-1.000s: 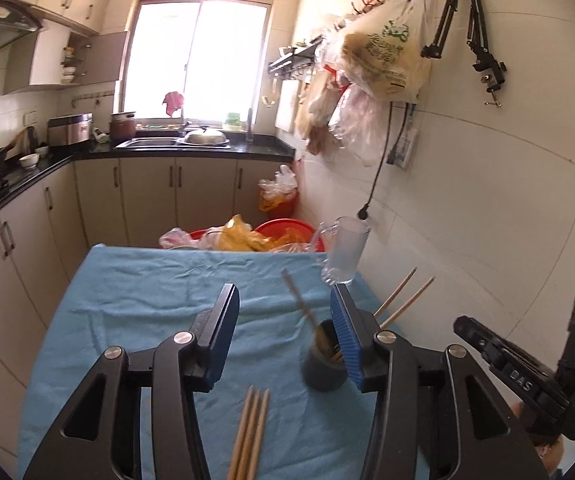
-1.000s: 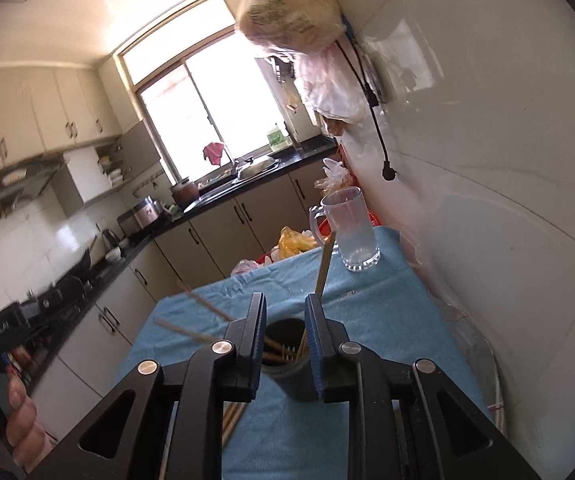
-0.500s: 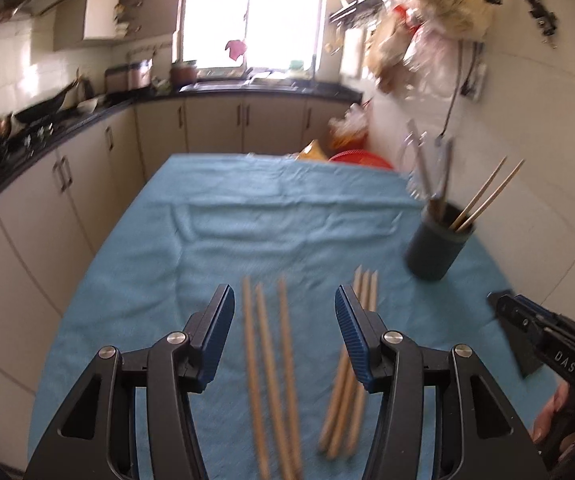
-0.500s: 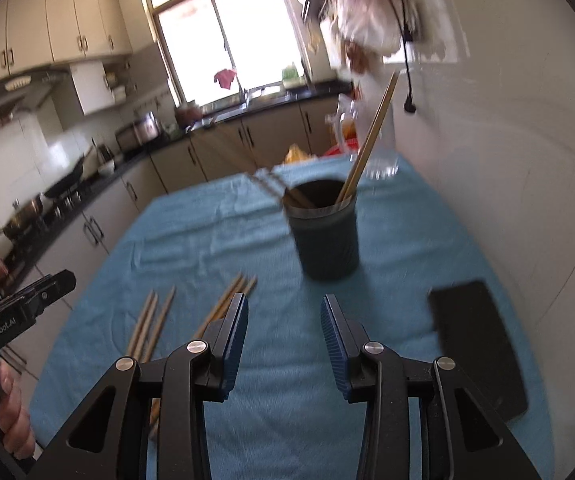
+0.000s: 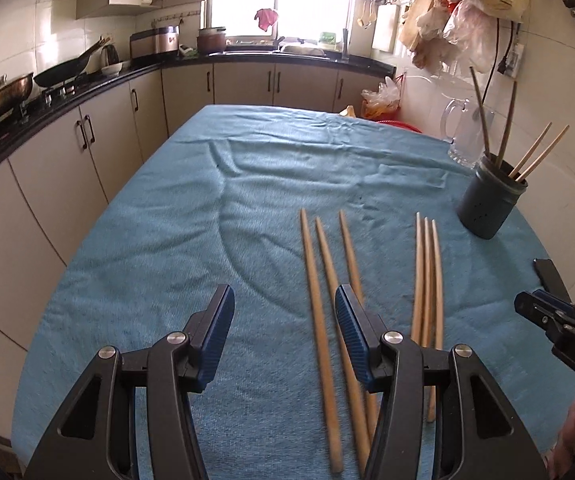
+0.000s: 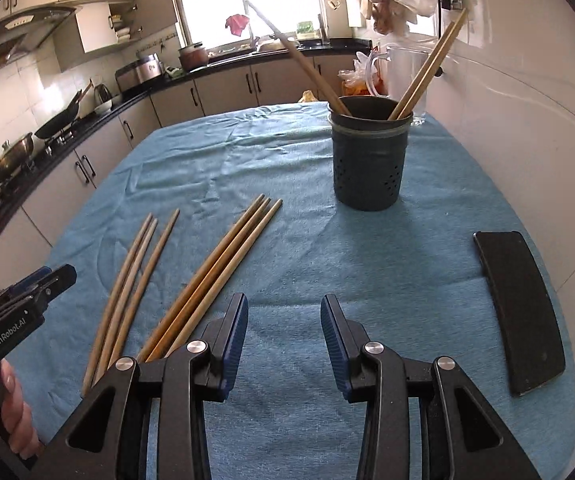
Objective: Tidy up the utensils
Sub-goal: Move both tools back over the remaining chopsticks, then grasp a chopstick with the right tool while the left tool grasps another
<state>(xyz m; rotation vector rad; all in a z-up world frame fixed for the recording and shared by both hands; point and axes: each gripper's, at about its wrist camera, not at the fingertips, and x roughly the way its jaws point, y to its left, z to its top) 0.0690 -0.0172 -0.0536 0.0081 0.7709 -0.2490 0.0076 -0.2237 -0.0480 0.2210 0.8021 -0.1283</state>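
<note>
left wrist view: left hand-held gripper (image 5: 283, 316) apart, empty, right finger (image 5: 351, 332) hiding chopsticks (image 5: 319, 300) partly; lower ends blurred.

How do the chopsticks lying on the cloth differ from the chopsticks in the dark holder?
The chopsticks on the cloth lie flat in two groups of three; the chopsticks in the holder stand leaning on its rim. The lying ones are six; of the standing ones the left view shows four. Both are plain wooden sticks.
</note>
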